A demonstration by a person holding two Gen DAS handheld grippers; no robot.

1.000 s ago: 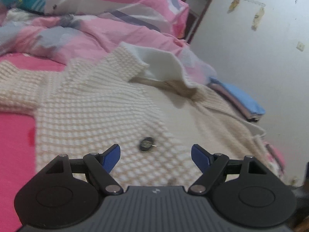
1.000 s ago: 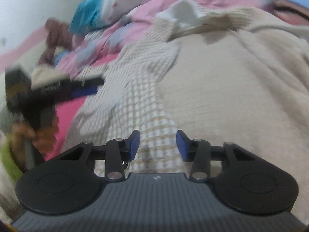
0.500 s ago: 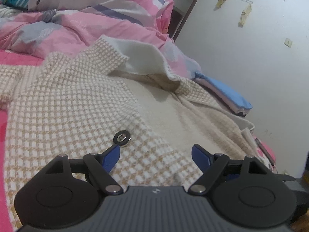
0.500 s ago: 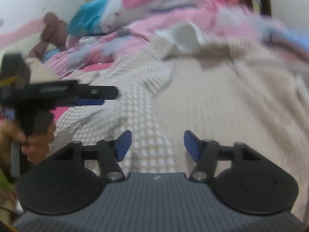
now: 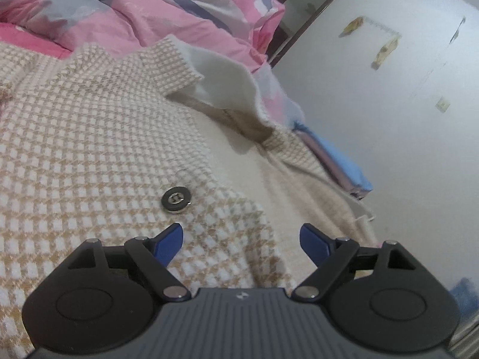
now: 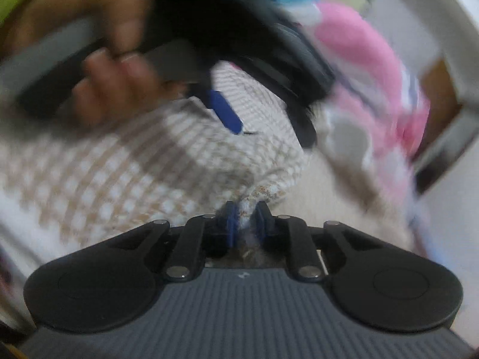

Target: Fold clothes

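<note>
A beige-and-white checked cardigan [image 5: 89,149] with a dark round button [image 5: 176,199] lies spread on the bed, its white collar turned up. My left gripper [image 5: 241,233] hovers low over the front edge near the button. Its jaws are opening and straddle the fabric without pressing on it. In the blurred, tilted right wrist view, my right gripper [image 6: 247,212] is closing, with its pads pinching a fold of the cardigan [image 6: 149,164] edge. The left gripper [image 6: 266,125] and the hand [image 6: 113,83] that holds it loom close above.
A crumpled pink patterned quilt [image 5: 149,15] is heaped behind the cardigan. A folded stack of blue and pink clothes [image 5: 344,167] sits at the bed's right edge by the white wall [image 5: 389,104]. A dark door frame [image 5: 299,30] stands beyond the quilt.
The left gripper has sunk closer to the cardigan, and the button now lies just ahead of its fingers. The right gripper opened, rolled, swung toward the left gripper and closed on the cardigan's edge.
</note>
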